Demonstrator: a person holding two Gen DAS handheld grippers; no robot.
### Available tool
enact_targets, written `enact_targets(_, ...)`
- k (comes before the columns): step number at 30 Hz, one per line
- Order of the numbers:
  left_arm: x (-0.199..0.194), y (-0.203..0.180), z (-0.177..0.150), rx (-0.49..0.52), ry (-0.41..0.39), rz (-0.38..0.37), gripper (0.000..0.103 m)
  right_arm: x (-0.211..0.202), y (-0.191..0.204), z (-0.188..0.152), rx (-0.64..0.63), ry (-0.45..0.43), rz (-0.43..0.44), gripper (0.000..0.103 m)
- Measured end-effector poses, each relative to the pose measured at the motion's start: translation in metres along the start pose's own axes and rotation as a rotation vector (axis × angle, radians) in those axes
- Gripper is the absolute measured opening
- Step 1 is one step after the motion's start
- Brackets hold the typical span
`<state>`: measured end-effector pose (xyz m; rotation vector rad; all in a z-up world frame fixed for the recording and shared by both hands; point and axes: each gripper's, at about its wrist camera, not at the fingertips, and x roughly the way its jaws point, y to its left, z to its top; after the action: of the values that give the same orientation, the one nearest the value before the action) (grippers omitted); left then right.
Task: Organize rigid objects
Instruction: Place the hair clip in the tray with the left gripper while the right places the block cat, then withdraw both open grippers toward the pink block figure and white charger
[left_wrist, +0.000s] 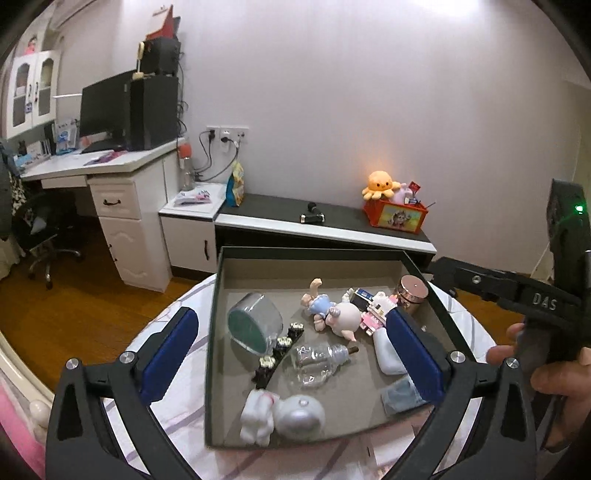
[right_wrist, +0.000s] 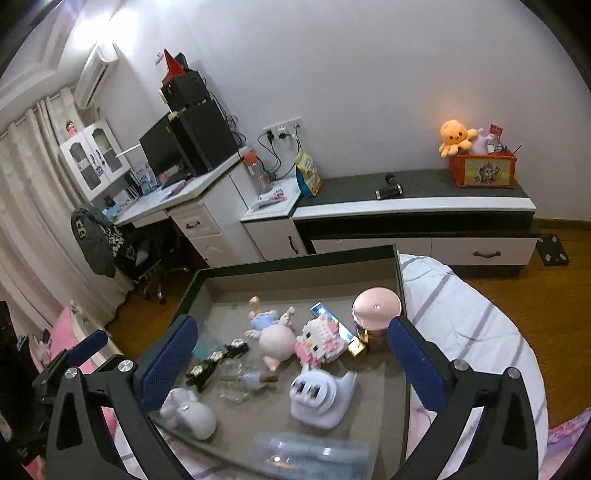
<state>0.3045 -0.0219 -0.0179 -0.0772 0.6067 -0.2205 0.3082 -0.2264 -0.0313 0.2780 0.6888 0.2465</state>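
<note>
Two grippers — left gripper (left_wrist: 291, 347), right gripper (right_wrist: 291, 354) — jaws spread wide and empty, low in frame over dark tray (left_wrist: 212, 325), pig figurine (left_wrist: 341, 317) at centre, clear bottle (left_wrist: 317, 363) just below.

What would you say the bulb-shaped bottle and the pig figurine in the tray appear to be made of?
Bulb-shaped bottle: clear glass or hard plastic; the tray floor shows through it. Pig figurine: probably glossy painted plastic or resin, smooth with soft highlights.
</note>
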Motion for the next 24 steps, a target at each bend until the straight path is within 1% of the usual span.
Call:
enact_targets(9,-0.050,-0.001,-0.021,-0.003,-0.019,0.010,0.103,-0.065,0.017,-0.033,-0.030,-0.076,-0.026,0.103)
enact_targets(12,-0.062,0.000,-0.029,-0.001,-0.018,0.030,0.103,-0.084,0.022,-0.047,-0.036,-0.093,-0.047,0.103)
enact_targets(15,-0.073,0.000,-0.039,-0.003,-0.018,0.061,0.103,-0.099,0.028,-0.062,-0.056,-0.102,-0.093,0.103)
enact_targets(19,-0.086,0.006,-0.051,-0.025,0.006,0.096,0.103,-0.116,0.035,-0.080,-0.075,-0.121,-0.149,0.103)
enact_targets(24,-0.105,0.006,-0.067,-0.021,0.008,0.107,0.103,-0.132,0.045,-0.101,-0.110,-0.129,-0.211,0.103)
